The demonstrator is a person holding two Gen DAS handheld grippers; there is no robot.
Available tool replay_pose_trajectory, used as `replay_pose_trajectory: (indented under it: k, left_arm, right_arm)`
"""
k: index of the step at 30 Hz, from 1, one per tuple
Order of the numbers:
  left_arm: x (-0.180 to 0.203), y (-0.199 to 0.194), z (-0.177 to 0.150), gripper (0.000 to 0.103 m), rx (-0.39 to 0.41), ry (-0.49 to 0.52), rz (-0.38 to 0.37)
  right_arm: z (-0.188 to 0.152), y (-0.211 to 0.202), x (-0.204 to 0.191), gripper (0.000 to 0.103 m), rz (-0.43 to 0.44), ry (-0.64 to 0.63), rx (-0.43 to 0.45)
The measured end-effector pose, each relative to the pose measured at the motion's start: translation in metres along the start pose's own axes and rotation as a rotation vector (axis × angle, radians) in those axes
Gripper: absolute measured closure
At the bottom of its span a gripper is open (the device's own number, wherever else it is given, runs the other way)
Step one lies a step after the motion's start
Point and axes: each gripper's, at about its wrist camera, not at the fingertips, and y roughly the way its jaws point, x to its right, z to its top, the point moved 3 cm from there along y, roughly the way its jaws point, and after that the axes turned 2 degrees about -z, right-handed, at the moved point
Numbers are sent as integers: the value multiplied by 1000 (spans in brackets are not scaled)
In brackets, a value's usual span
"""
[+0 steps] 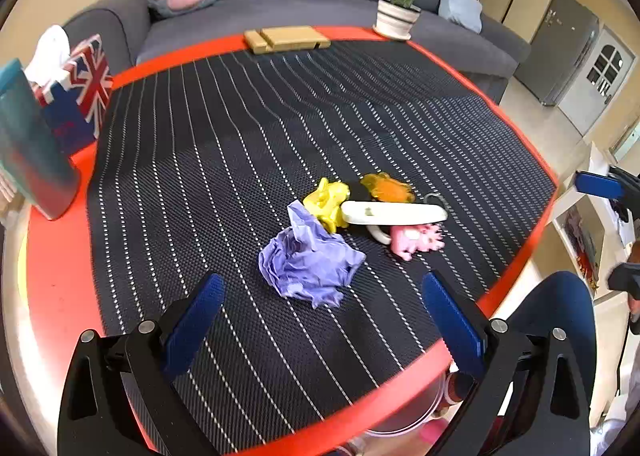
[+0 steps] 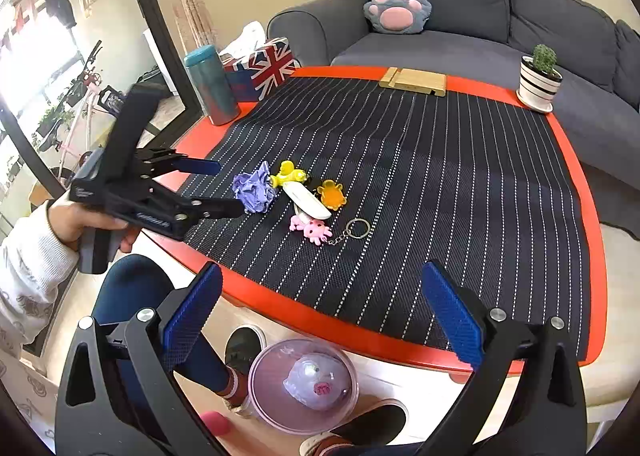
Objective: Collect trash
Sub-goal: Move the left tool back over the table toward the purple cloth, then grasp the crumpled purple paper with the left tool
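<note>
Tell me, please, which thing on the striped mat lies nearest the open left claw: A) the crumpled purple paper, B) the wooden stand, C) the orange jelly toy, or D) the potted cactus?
A: the crumpled purple paper lies just ahead of the open left claw, with the other things farther off.

no legible text, numbers or brand names. small lettering on the side of the left tool (image 2: 224,186): too blurred to read. tissue box (image 2: 266,66) beside the teal tumbler (image 2: 211,84): union jack flag pattern only.

Purple crumpled paper (image 1: 310,260), black white-striped mat (image 1: 280,128)
</note>
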Motion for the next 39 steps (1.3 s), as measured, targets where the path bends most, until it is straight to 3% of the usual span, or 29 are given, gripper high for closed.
replay_pose_trajectory:
  k: [9,11,15,17,20,39]
  left_arm:
    - [-7,22,2,9,-29,-5,6]
    - [-6,24,1,24,-32,-4,6]
    - [-5,25,-1,39,-37,5,12]
    - [-4,24,-1,54,-35,8,13]
    - [-2,23,-1,58,-29,16,13]
    - [2,-32,0,60,79,6,-1]
  right_arm:
    - [-4,2,7,5,-4,16,-8]
    - [-4,2,7,5,-4,17,-9]
    - [-4,3,6,5,-3,16,-13]
    - [-4,3,5,5,-2,16,-14]
    - [-3,4,5,5,-2,15,-16]
    - [25,31,-12,5,14,-88,-44]
